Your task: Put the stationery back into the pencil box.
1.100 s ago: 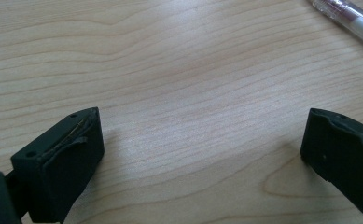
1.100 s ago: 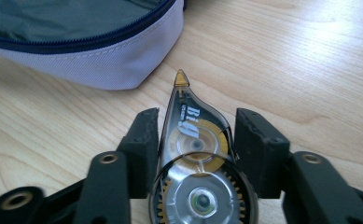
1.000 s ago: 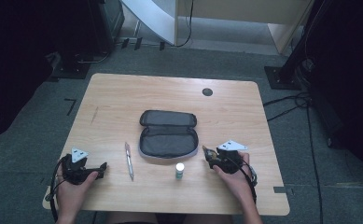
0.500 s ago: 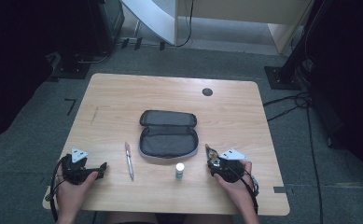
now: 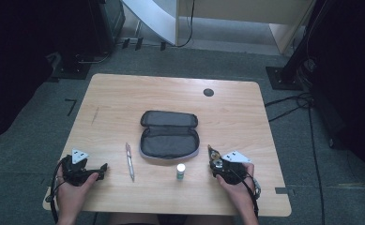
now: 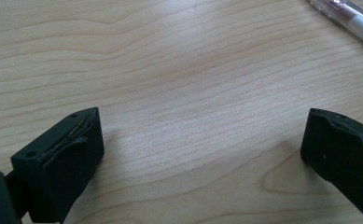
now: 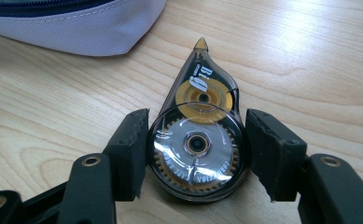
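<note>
Right gripper view: my right tool (image 7: 195, 154) is clenched on a correction tape dispenser (image 7: 198, 140), jaws pressing both sides of its round body, the pointed tip facing away toward the pencil case (image 7: 72, 21). It lies flat on the tabletop (image 7: 310, 60), just beside the case's rim. I judge it light, rigid plastic, smooth-shelled and a bit slippery, so the wide round part is the place to hold, not the tapered nose. High view: the open pencil case (image 5: 169, 134) sits mid-tabletop, pen (image 5: 130, 161) to its left, a small white-capped bottle (image 5: 181, 171) near its front edge. My left tool (image 5: 90, 171) rests near the left front corner, released, jaws wide apart over bare wood, nothing between them.
</note>
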Available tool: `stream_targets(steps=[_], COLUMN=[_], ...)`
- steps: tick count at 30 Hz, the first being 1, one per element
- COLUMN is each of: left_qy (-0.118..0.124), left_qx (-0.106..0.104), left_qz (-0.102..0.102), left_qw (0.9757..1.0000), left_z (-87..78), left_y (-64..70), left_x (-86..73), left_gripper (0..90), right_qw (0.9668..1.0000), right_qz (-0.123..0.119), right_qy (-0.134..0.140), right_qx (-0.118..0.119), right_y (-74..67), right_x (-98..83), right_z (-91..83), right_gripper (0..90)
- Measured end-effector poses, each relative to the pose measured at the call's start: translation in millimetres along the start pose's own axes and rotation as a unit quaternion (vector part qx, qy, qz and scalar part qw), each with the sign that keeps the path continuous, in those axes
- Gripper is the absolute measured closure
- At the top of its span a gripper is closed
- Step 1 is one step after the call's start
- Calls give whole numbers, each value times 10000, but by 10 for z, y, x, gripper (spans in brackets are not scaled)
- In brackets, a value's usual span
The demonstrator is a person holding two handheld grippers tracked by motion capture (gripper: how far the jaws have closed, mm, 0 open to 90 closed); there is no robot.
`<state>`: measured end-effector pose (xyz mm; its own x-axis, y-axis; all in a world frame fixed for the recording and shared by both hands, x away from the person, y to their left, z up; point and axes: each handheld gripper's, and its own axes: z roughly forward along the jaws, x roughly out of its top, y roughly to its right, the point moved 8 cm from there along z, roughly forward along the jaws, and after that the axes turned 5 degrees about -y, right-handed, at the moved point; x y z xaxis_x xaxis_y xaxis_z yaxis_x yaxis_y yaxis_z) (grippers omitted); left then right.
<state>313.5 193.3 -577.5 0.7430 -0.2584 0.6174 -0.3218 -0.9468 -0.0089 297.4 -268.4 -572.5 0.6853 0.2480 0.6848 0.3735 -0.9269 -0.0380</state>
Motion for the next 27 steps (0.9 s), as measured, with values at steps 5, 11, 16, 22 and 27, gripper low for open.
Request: stream_targets(steps=[5,11,16,22,27], left_qy=[-16,0,2,-1,0], left_qx=[-6,-6,-6,-7,-6], left_qz=[31,12,14,13,12], left_qw=[10000,10000,10000,10000,10000], left_z=[-5,0,0,0,0], left_y=[-1,1,1,1,1], left_x=[-6,0,0,0,0], left_gripper=[0,0,0,0,0], right_qw=[10000,9998,9998,9993,9988], right_qz=[29,147,87,-37,-132], right_qy=[43,110,182,367,465], right_qx=[-41,-89,-73,-32,11], right_y=[16,63,47,-12,-69], right_x=[7,68,195,418,580], right_z=[-53,-152,-226,-334,-353], right_gripper=[417,418,418,418,418])
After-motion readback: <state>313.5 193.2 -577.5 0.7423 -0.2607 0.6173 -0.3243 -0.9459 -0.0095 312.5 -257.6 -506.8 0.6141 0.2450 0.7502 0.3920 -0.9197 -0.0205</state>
